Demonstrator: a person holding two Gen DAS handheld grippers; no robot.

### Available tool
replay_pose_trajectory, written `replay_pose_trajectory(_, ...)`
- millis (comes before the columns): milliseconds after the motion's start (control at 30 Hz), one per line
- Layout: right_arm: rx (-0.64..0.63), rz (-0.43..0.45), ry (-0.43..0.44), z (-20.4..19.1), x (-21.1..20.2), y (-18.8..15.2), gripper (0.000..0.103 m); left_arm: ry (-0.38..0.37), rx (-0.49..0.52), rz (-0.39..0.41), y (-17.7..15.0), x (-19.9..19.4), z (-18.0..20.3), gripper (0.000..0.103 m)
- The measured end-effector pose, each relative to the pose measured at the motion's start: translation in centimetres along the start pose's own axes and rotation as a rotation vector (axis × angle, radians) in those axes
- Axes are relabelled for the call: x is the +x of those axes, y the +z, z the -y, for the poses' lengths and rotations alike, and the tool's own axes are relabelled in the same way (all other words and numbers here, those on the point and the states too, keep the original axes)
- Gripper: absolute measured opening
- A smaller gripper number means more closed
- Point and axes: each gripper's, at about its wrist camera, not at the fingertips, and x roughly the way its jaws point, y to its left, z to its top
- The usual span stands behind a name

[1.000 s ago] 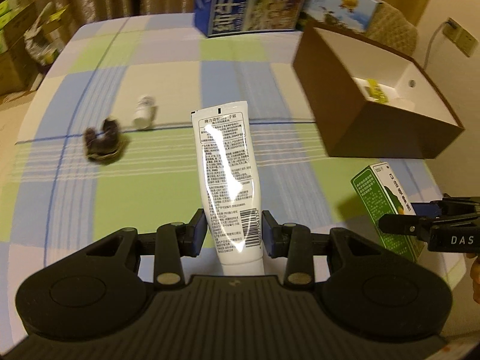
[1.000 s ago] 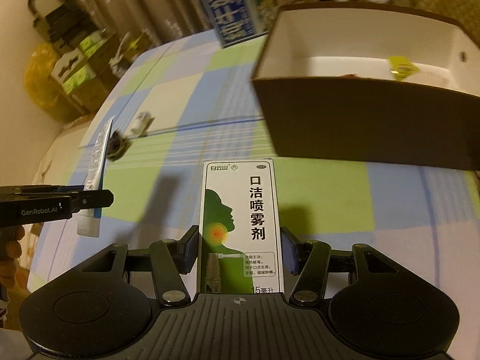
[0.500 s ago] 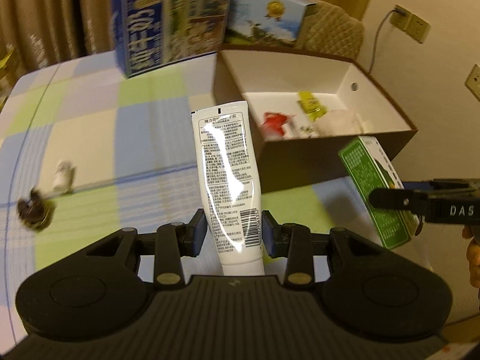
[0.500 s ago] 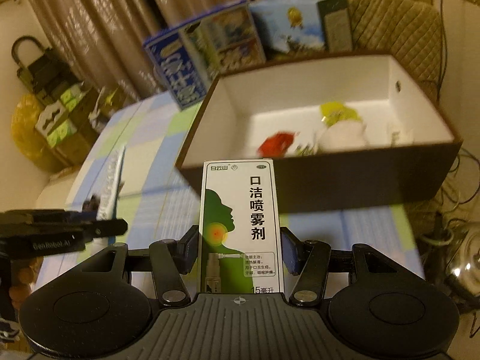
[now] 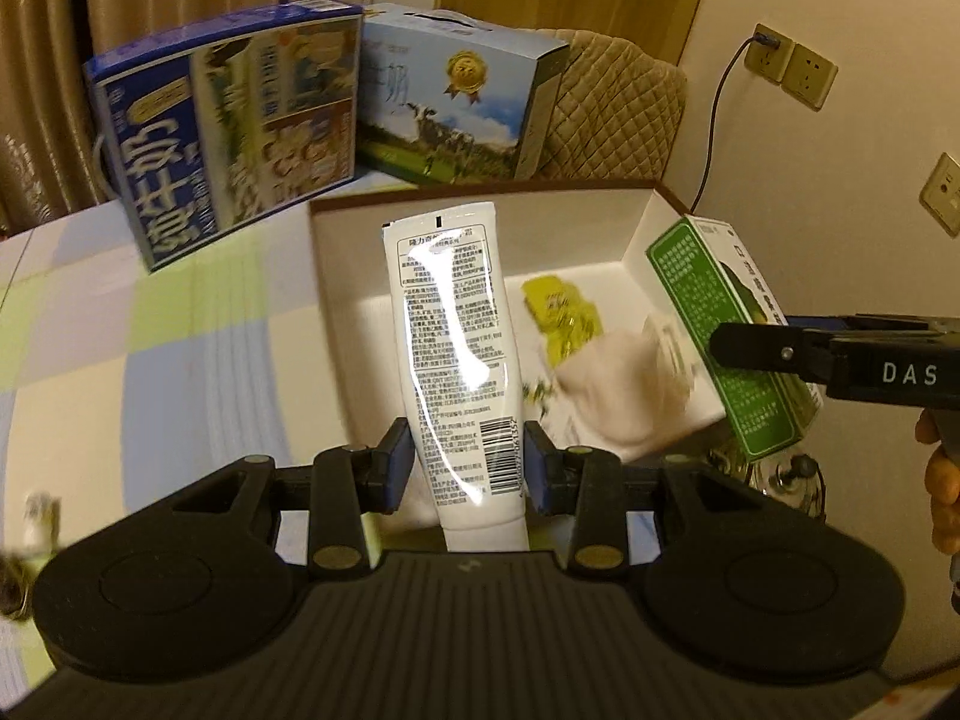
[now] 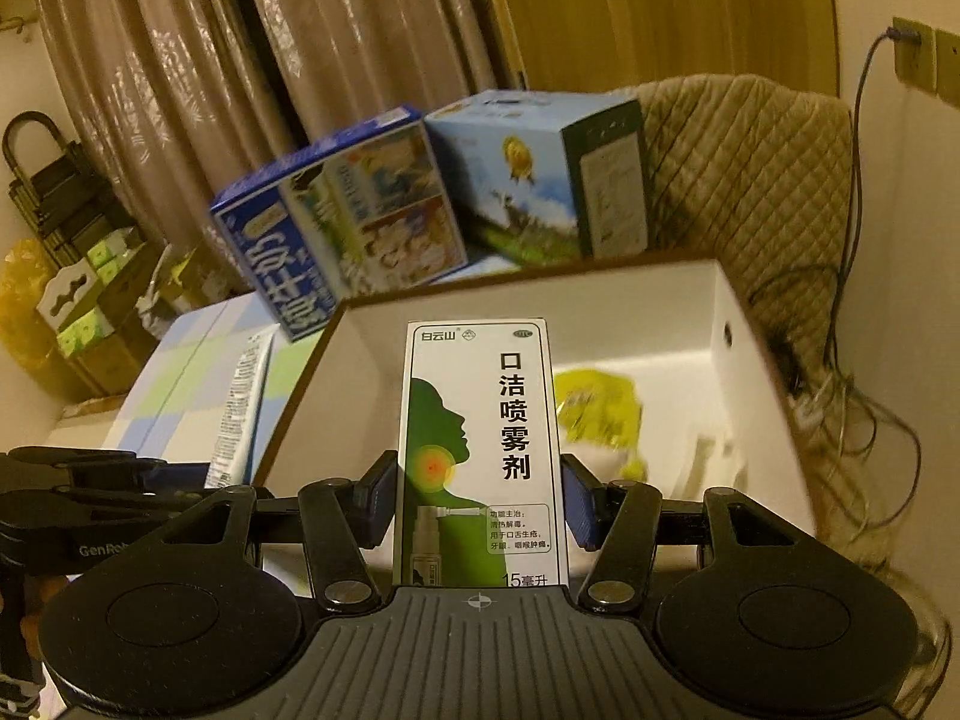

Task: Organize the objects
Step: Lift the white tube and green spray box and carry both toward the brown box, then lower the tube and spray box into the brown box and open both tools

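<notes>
My left gripper (image 5: 468,468) clamps white plastic tube with black print (image 5: 453,354), upright, over near-left part of brown open box with white inside (image 5: 636,222). My right gripper (image 6: 477,504) grips green-and-white spray carton (image 6: 480,450) above box's near edge. Inside box: yellow packet (image 5: 561,315), white cloth (image 5: 618,396). Behind box: two blue printed cartons (image 5: 240,120).
</notes>
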Motion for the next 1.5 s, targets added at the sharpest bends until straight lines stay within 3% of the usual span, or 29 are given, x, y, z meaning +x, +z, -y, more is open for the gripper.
replay_pose_trajectory(367,0.008,-0.073,-0.010,4.0,6.7,3.6,0.052,-0.003,-0.007,-0.075,4.9,7.8,2.6,0.033)
replay_pose_trajectory(700,-0.003,-0.170,-0.004,5.0,12.7,4.4,0.052,0.039,-0.060,-0.172,6.2,13.3,1.8,0.033)
replay_pose_trajectory(1100,-0.015,-0.196,-0.005,5.7,15.0,5.4,0.052,0.045,-0.117,-0.216,6.7,16.2,0.4,0.033)
replay_pose_trajectory(1233,-0.016,-0.199,-0.002,5.8,15.3,5.5,0.052,0.056,-0.105,-0.203,6.9,16.0,0.3,0.047)
replay_pose_trajectory(1500,-0.014,-0.175,0.012,5.3,15.9,5.8,0.052,0.080,-0.082,-0.184,6.9,15.4,-0.1,0.056)
